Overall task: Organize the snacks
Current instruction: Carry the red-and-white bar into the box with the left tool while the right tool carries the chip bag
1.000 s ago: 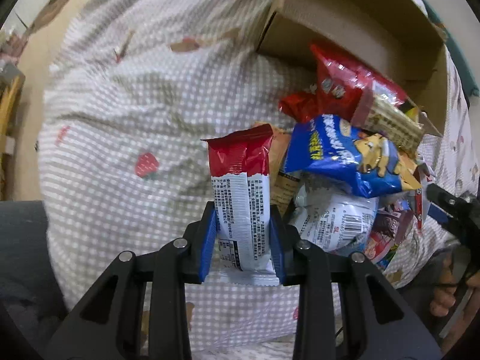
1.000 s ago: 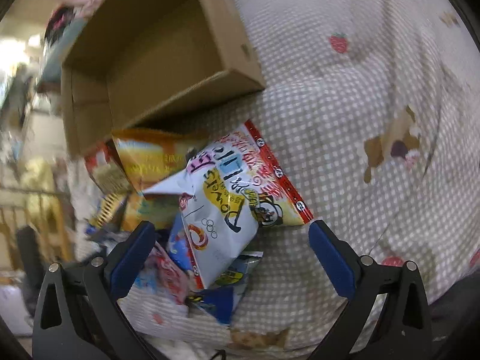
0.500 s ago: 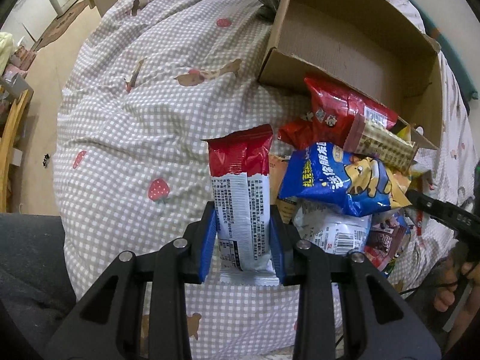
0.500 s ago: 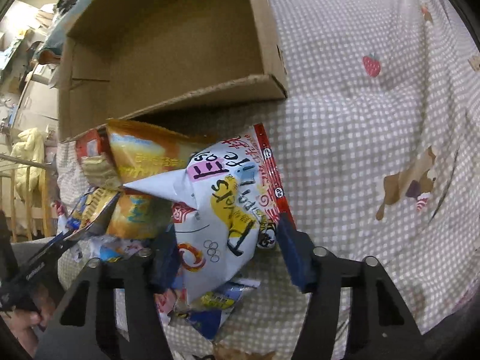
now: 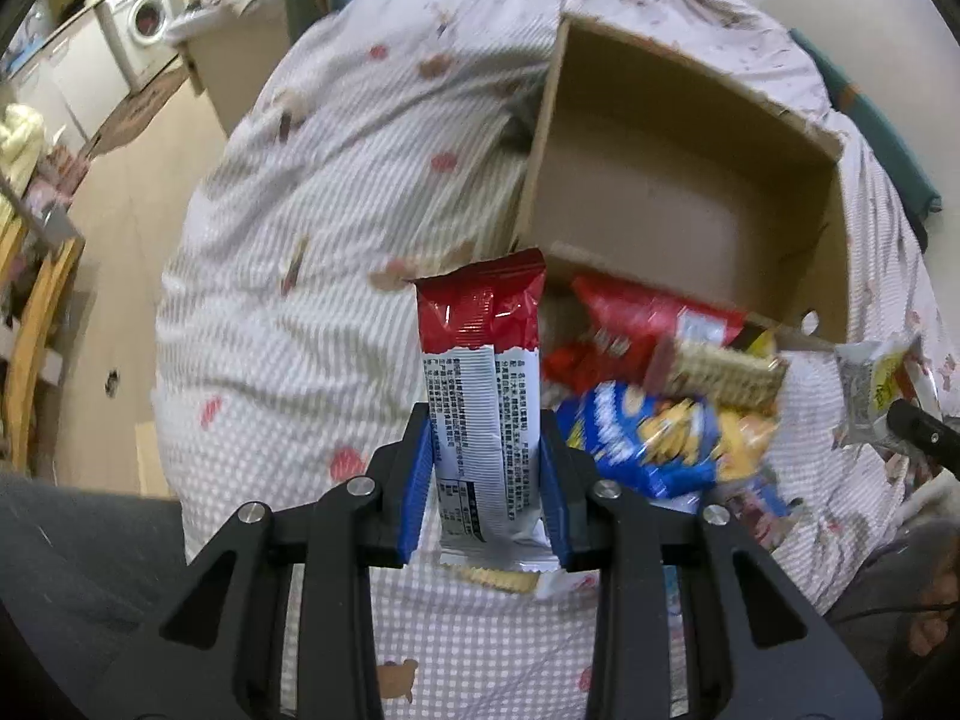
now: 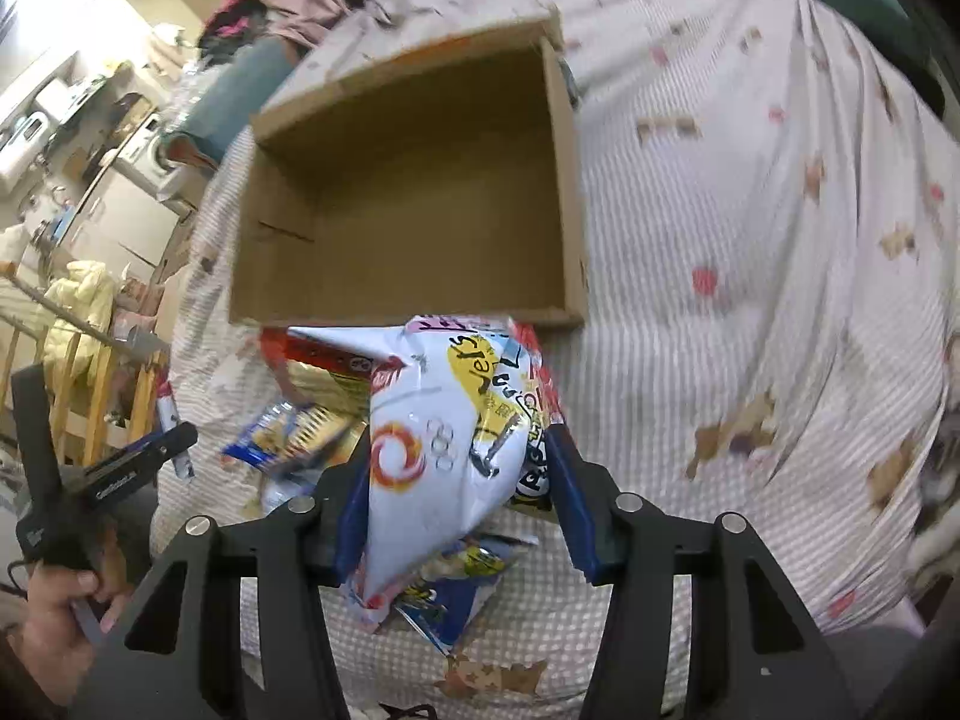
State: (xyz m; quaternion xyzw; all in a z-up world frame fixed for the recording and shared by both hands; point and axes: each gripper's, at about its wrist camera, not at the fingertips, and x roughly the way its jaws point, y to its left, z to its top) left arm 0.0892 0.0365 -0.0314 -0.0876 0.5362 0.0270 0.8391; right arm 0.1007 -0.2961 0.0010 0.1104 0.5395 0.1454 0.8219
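Observation:
My left gripper (image 5: 485, 474) is shut on a red and white snack bar packet (image 5: 480, 396), held upright above the bed. My right gripper (image 6: 459, 480) is shut on a white snack bag (image 6: 444, 438) with yellow and orange print, lifted off the pile. An open cardboard box (image 5: 678, 192) lies on the checked bedcover beyond both packets; its inside shows bare in the right wrist view (image 6: 420, 192). A pile of snack packets (image 5: 654, 408) lies in front of the box, with a blue bag and a red bag on top.
The checked bedcover (image 5: 312, 276) with strawberry prints spreads left of the box. The floor, a washing machine (image 5: 150, 24) and wooden furniture (image 5: 36, 324) lie beyond the bed's left edge. The other hand-held gripper (image 6: 114, 474) shows at the left of the right wrist view.
My right gripper closed on the white snack bag and lifted it off the pile. Both grippers rose and pulled back, so the whole box shows. The left grip is unchanged.

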